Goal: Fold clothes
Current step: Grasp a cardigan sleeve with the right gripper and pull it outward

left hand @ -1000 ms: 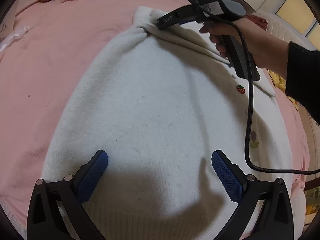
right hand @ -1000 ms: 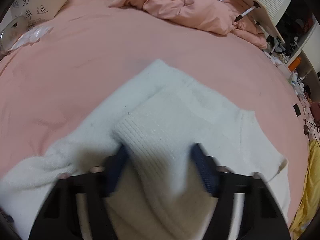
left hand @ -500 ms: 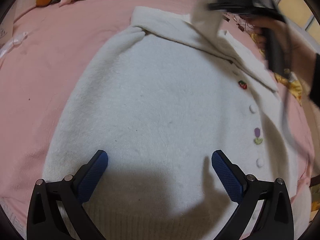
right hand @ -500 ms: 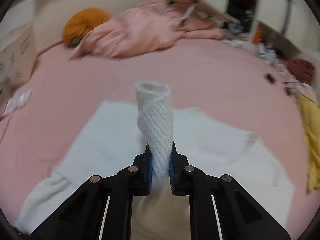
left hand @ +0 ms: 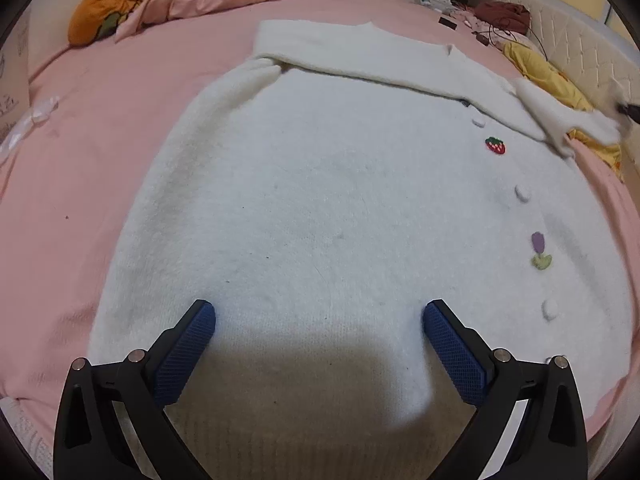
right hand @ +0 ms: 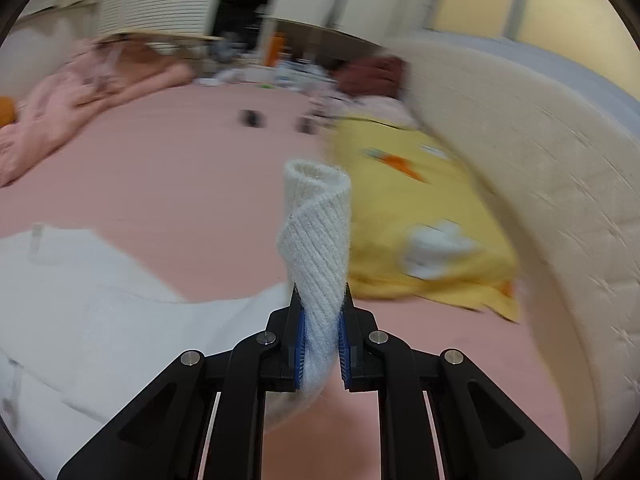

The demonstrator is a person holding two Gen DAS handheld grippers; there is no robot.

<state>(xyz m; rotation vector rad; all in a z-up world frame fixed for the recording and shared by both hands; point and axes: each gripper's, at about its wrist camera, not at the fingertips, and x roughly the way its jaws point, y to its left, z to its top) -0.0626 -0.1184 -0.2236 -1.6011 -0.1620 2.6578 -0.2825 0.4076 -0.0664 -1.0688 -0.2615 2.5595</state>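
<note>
Pink bedsheet (left hand: 120, 128) carries the fluffy white knitted cardigan (left hand: 320, 200), spread flat. Over its hem the left gripper (left hand: 319, 334) hangs with fingers wide apart, holding nothing. Rightward, the right gripper (right hand: 321, 342) pinches the cardigan's ribbed white sleeve cuff (right hand: 316, 232).

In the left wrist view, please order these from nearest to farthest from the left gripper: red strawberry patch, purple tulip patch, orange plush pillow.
From the left gripper:
1. Purple tulip patch, right, on the white fluffy cardigan.
2. Red strawberry patch, farther up, right.
3. Orange plush pillow, far left corner.
</note>
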